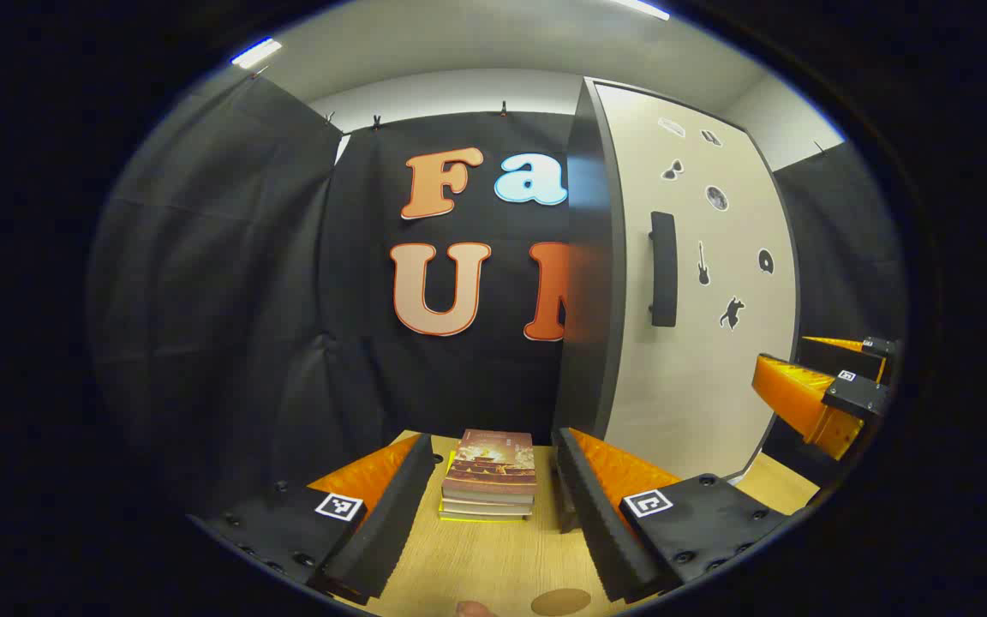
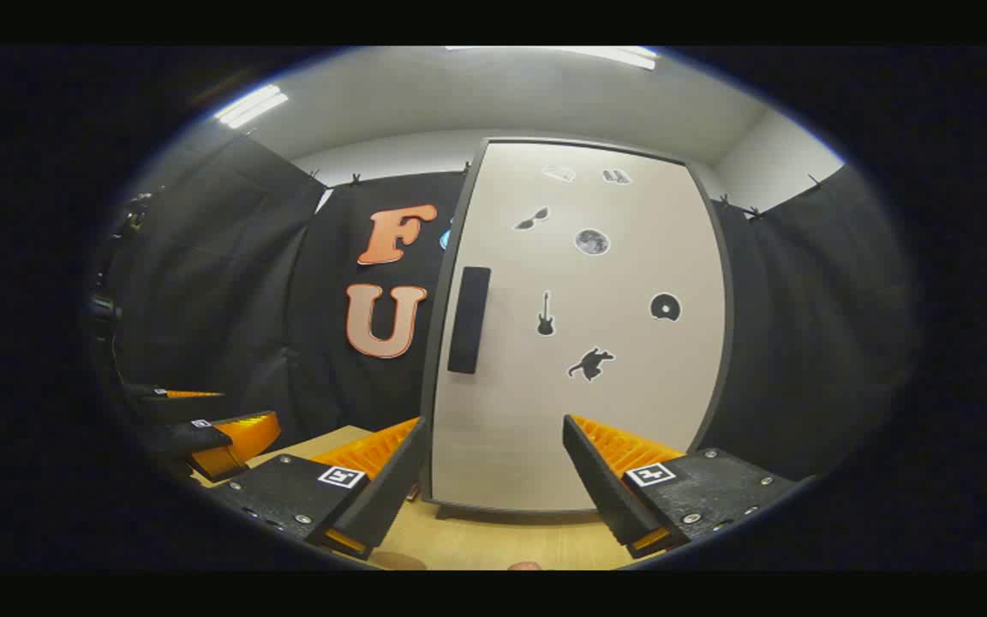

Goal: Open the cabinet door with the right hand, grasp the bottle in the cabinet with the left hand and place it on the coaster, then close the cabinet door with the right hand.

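Presently both claws hang released with nothing between their fingers: the left claw point(image 1: 487, 506) over the counter point(image 1: 493, 557), the right claw point(image 2: 493, 480) facing the shut cabinet door point(image 2: 579, 343). Ahead of the left claw lies a stack of books point(image 1: 489, 476), with the coaster point(image 1: 560, 602) just below its right finger. The door's handle point(image 2: 469, 320) sits up and left of the right claw; the bottle cannot be seen.
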`<state>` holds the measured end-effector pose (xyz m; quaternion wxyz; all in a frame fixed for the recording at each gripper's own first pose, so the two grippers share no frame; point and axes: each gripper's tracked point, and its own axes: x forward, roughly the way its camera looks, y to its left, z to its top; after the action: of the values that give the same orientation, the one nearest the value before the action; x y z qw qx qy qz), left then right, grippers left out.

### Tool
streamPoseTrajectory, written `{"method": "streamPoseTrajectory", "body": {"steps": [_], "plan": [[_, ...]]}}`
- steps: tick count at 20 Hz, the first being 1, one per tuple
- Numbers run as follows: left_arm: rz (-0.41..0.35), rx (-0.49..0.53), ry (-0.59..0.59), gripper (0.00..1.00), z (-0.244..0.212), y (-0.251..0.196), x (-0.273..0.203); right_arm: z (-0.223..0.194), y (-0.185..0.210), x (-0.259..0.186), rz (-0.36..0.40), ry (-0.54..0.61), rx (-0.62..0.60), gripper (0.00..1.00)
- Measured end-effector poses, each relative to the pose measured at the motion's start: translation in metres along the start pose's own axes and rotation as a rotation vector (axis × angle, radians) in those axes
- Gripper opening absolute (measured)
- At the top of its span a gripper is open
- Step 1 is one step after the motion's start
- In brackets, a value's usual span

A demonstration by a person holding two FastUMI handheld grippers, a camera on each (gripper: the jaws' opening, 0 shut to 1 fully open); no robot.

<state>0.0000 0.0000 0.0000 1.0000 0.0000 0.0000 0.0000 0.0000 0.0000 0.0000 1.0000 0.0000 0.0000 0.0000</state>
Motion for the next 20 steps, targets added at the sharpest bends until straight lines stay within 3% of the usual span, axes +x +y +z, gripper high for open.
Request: {"method": "streamPoseTrajectory", "body": {"steps": [7,15,20], "plan": [[-0.043,0.058,-0.070,0.95,0.035,0.004,0.034,0.010,0.005,0.031,-0.068,-0.019,-0.055,0.95],[-0.072,0.030,-0.052,0.94,0.033,0.003,0.052,0.007,0.013,0.054,-0.079,0.004,-0.007,0.95],[-0.059,0.035,-0.038,0.94,0.026,0.013,0.053,0.030,0.008,0.086,-0.103,-0.043,-0.005,0.95]]}}
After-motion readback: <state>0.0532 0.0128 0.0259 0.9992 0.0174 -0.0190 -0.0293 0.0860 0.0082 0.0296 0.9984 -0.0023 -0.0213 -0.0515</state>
